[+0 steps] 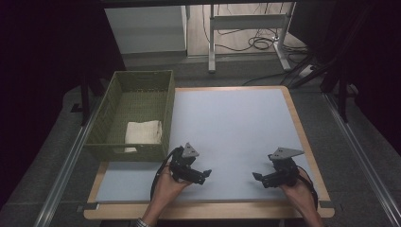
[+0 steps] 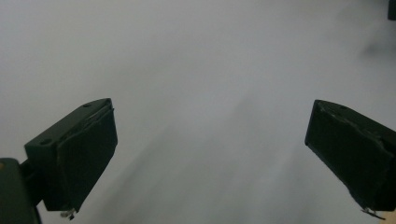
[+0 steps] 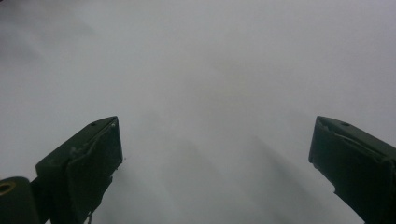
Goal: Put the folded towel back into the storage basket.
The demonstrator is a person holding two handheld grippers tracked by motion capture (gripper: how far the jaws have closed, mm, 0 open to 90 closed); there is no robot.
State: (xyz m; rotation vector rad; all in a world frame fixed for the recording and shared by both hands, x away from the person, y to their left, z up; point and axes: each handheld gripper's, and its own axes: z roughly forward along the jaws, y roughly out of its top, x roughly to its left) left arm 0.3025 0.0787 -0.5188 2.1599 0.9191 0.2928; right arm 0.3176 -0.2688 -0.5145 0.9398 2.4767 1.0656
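Observation:
A green woven basket (image 1: 116,92) stands at the table's left edge with a folded white cloth (image 1: 143,132) lying in its near end. My left gripper (image 1: 204,175) rests low over the grey mat (image 1: 227,123) near the front, just right of the basket's near corner, pointing right. My right gripper (image 1: 257,177) sits at the front right, pointing left toward it. In the left gripper view the left gripper (image 2: 210,158) has its jaws wide apart over bare mat. The right gripper (image 3: 215,168) is likewise open with nothing between its jaws.
The mat lies on a wooden table (image 1: 302,137) with a raised rim. Beyond the far edge are a white cabinet (image 1: 146,28), a desk frame (image 1: 246,33) and cables (image 1: 260,42) on the floor. Metal rails (image 1: 66,161) run along both sides.

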